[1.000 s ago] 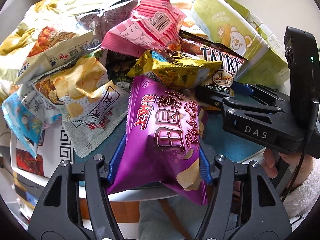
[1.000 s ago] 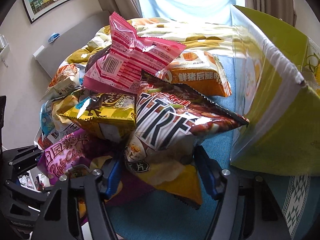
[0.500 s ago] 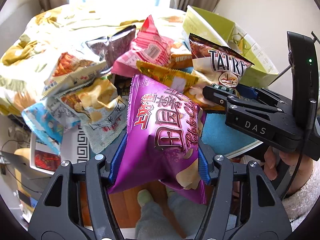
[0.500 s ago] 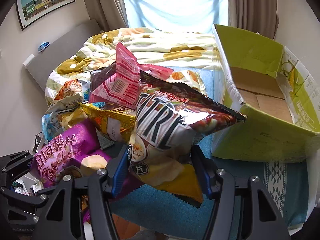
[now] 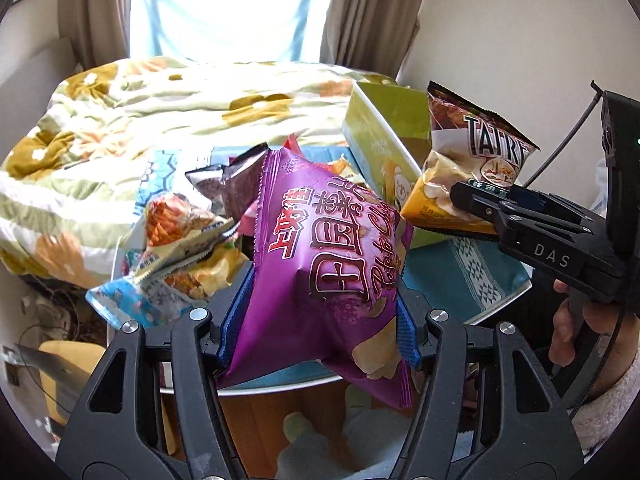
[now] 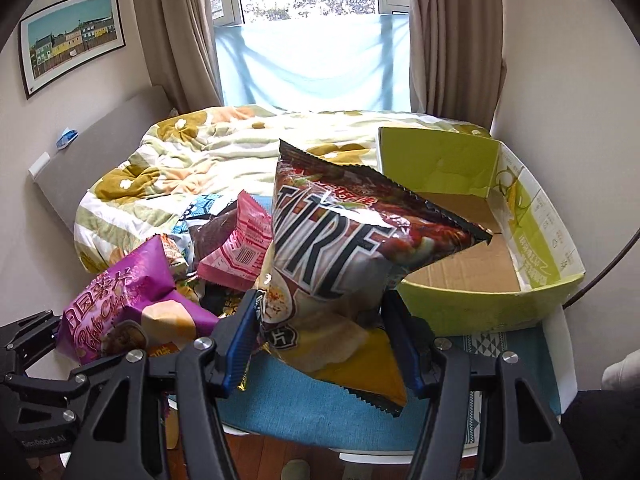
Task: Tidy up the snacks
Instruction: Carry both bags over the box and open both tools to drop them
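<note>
My left gripper [image 5: 320, 320] is shut on a purple chip bag [image 5: 328, 264] and holds it in the air above the table's near edge. My right gripper [image 6: 320, 332] is shut on a dark red TAIRE chip bag [image 6: 340, 256], lifted left of the open green cardboard box [image 6: 532, 256]. The purple bag also shows in the right wrist view [image 6: 120, 300], and the TAIRE bag in the left wrist view [image 5: 472, 160]. A pile of snack bags [image 5: 180, 232] lies on the table, among them a pink bag [image 6: 240, 252].
The round table has a teal cloth [image 6: 320, 408] and a white rim [image 5: 280, 388]. A bed with a floral quilt [image 6: 224, 152] stands behind it, under a curtained window. The box [image 5: 376, 148] appears empty inside. Wooden floor lies below.
Both grippers have risen and drawn back from the pile, each lifting its bag clear. The box interior has come into view.
</note>
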